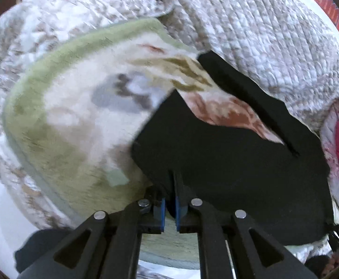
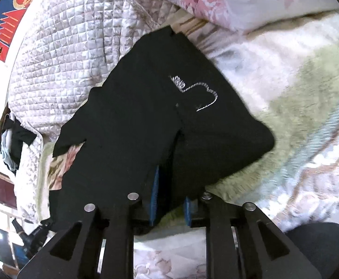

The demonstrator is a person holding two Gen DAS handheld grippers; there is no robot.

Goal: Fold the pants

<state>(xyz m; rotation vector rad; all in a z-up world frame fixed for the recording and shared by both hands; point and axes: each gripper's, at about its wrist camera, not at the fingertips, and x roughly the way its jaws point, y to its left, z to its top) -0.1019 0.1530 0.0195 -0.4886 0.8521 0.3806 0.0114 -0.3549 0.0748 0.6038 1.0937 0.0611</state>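
The black pants [image 2: 146, 116] lie folded over on a fleece blanket [image 1: 60, 121] spread across the bed, beside a quilted cover [image 1: 250, 34].

Step in hand, as judged: you are laying down a fold and letting go of its edge. Your left gripper [image 1: 170, 211] has its blue fingers [image 1: 162, 211] nearly together, with cloth between them at the tips; whether they pinch it cannot be told. Your right gripper [image 2: 170, 204] stands slackened, fabric lying between the fingers but the right pad clear of it.

Next move calls for drawing both grippers back without dragging the fold.

Only the right view shows the white stitched motif [image 2: 192, 93]; only the left shows the narrow dark strip [image 1: 246, 95] of pants running along the quilt.
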